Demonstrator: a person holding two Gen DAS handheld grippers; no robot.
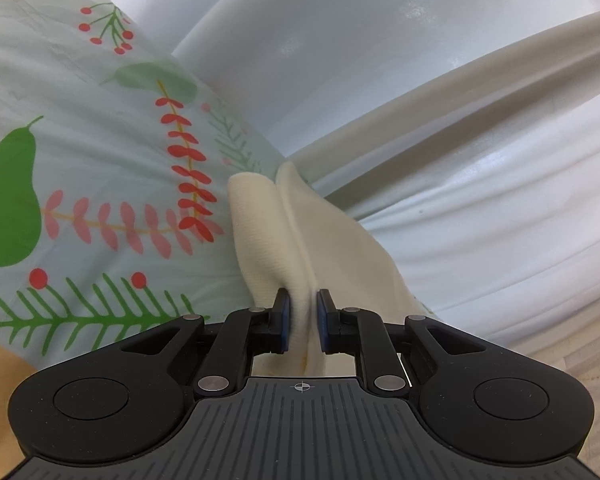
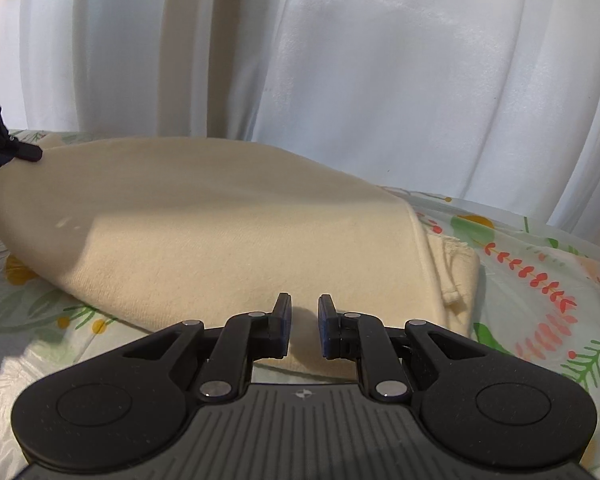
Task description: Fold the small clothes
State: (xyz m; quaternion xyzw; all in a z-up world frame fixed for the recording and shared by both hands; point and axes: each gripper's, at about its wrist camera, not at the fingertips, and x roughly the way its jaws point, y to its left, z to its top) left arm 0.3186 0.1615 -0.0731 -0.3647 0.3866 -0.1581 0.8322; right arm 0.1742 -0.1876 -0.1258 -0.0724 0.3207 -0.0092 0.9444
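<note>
A cream knitted garment [image 2: 228, 232] lies folded over on a printed tablecloth [image 2: 540, 276], its top layer lifted into a hump. My right gripper [image 2: 303, 312] is shut on the near edge of this cloth, which bunches between the pads. In the left wrist view the same cream garment [image 1: 268, 216] rises in a pinched ridge, and my left gripper [image 1: 303, 308] is shut on it. The left gripper [image 2: 4, 148] also shows at the far left of the right wrist view, at the garment's far corner.
The tablecloth [image 1: 100, 184] carries green pears, red berries and leaf sprigs. White curtains [image 2: 380, 72] hang right behind the table. A beige band [image 1: 460, 96] runs across the curtain. Wooden floor [image 1: 588, 364] shows at lower right.
</note>
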